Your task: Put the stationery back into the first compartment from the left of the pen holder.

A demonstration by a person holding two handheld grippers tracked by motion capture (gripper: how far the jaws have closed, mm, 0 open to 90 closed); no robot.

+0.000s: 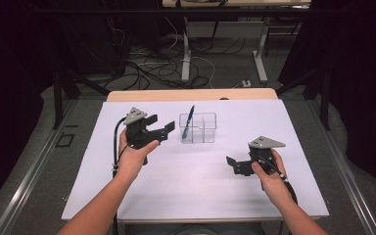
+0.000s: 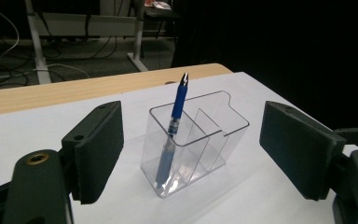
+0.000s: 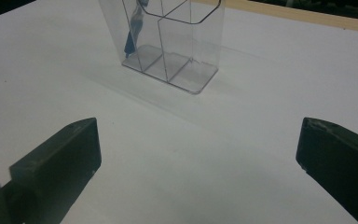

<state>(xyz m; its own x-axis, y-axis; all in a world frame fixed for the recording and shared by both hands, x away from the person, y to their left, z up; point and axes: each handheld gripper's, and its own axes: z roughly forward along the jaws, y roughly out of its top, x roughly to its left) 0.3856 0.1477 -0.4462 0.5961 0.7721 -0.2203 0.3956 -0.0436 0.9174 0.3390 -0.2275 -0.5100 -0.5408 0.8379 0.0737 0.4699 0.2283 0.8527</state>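
Note:
A clear plastic holder [image 1: 198, 128] with several compartments stands on the white table top, slightly beyond its middle. A blue pen [image 1: 188, 122] stands tilted in its left compartment, tip end up. In the left gripper view the pen [image 2: 177, 112] leans in the holder [image 2: 205, 140] straight ahead of the jaws. My left gripper [image 1: 161, 125] hovers just left of the holder, open, with nothing between its jaws. My right gripper [image 1: 235, 165] sits lower right of the holder, open and empty, pointing toward it. The holder [image 3: 177, 42] lies well beyond its jaws.
A white sheet [image 1: 191, 186] covers the table, with a wooden strip [image 1: 191, 94] along its far edge. Beyond the table, cables and desk legs [image 1: 186, 63] stand on the floor. A metal rail [image 1: 34, 166] runs along the left side.

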